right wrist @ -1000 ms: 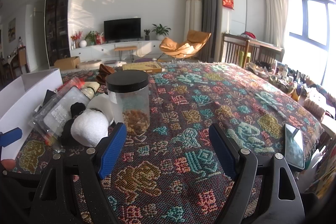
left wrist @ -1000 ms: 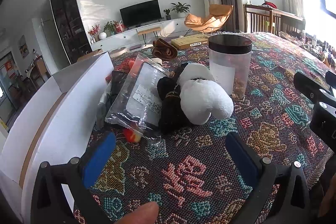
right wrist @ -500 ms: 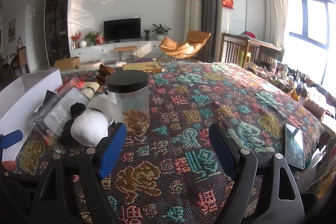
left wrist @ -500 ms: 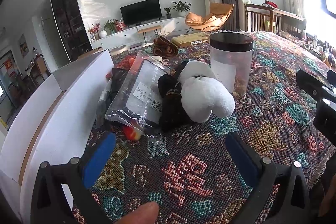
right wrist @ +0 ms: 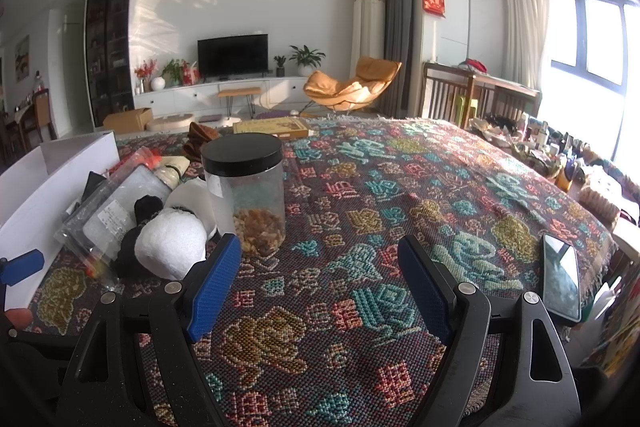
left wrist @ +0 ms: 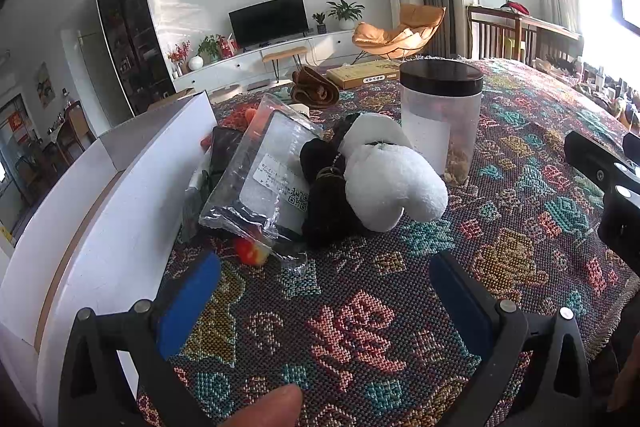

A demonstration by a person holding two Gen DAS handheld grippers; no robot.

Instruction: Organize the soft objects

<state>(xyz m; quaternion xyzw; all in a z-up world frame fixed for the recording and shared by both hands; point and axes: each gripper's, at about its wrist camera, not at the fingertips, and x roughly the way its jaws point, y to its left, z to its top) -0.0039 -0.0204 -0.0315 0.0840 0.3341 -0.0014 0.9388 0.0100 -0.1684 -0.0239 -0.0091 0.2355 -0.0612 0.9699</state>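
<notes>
A black-and-white plush toy lies on the patterned cloth beside a clear plastic bag holding a dark flat item. A small red-yellow soft piece peeks out under the bag. A brown folded cloth sits farther back. My left gripper is open, short of the toy, with nothing between its blue pads. My right gripper is open over bare cloth, to the right of the toy.
A white open box stands along the left. A clear jar with a black lid stands right behind the toy. A phone lies near the right table edge, a flat yellow box at the far edge.
The left gripper has edged slightly toward the toy. The right gripper has not visibly moved.
</notes>
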